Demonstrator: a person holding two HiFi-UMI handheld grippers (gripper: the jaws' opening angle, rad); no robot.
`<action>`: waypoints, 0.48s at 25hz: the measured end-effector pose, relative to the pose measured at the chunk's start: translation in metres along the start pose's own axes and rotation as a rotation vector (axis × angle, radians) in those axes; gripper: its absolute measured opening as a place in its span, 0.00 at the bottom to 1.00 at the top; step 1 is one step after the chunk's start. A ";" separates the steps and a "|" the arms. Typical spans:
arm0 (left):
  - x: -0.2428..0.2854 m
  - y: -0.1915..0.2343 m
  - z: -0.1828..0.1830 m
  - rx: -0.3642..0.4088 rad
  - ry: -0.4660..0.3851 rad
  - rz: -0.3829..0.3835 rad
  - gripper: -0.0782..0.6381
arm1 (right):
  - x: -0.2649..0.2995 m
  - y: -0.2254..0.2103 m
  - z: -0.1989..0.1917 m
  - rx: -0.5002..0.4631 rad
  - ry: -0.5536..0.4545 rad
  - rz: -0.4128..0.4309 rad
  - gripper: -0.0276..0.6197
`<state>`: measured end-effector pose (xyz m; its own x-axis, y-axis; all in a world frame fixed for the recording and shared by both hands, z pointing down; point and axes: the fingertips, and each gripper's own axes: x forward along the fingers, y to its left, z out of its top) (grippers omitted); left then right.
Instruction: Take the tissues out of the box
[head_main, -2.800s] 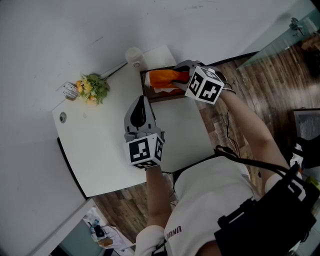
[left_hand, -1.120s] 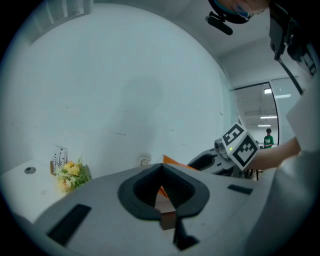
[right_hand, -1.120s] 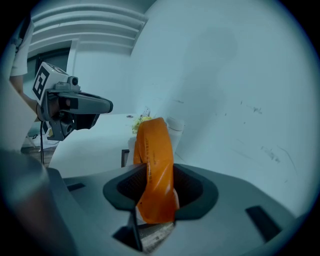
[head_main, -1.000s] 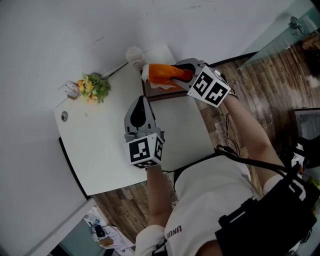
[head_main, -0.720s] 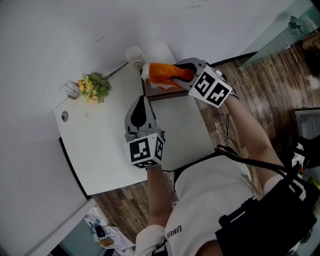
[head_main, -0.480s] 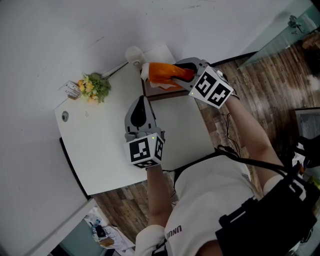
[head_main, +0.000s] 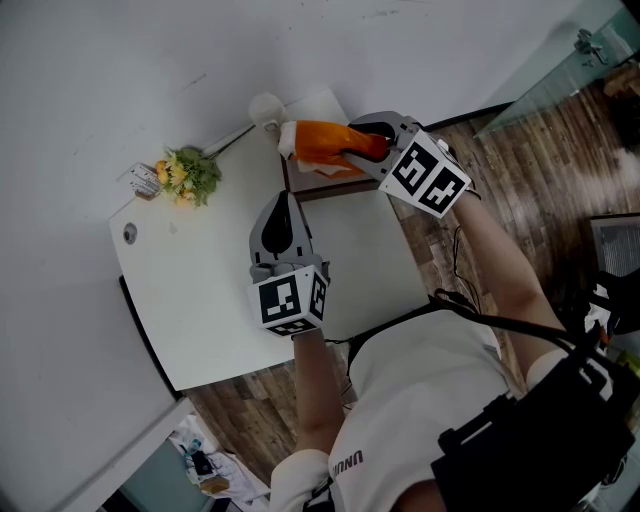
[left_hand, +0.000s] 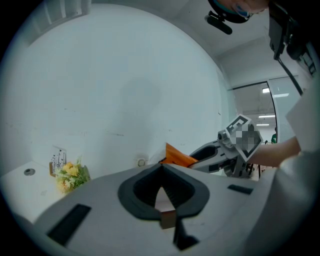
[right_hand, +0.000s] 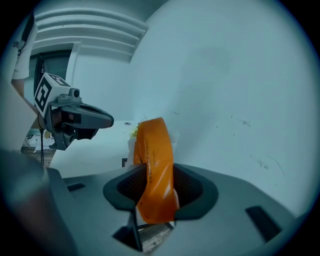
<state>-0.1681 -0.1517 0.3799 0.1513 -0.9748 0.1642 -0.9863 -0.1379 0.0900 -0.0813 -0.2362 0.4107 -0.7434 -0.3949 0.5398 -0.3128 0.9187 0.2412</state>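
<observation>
Item 1: my right gripper (head_main: 358, 150). Jaws clamped on the orange tissue pack (head_main: 320, 140), gripped at one end; the pads are hidden under the wrapper.
Item 2: pack, held over the far end of the brown box (head_main: 320, 192) at the far edge of the white table (head_main: 200, 290). White tissue (head_main: 287, 140) shows at its free end. Print too small to read.
Item 3: box, mostly covered; interior not visible.
Item 4: my left gripper (head_main: 283, 200), over mid-table, tips together, nothing between them.
Item 5: flowers (head_main: 185, 175), far left.
</observation>
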 end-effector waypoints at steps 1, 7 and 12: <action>0.000 0.000 0.000 0.000 0.000 -0.001 0.13 | 0.000 0.000 0.000 -0.001 -0.001 -0.001 0.30; 0.000 -0.001 -0.001 0.000 0.000 -0.003 0.13 | -0.002 0.000 0.001 -0.005 -0.004 -0.002 0.30; 0.000 -0.001 0.000 -0.001 -0.001 -0.001 0.13 | -0.003 0.000 0.002 -0.008 -0.003 -0.004 0.30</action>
<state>-0.1675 -0.1519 0.3804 0.1522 -0.9747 0.1636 -0.9861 -0.1387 0.0911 -0.0800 -0.2353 0.4076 -0.7441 -0.3983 0.5363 -0.3109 0.9171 0.2497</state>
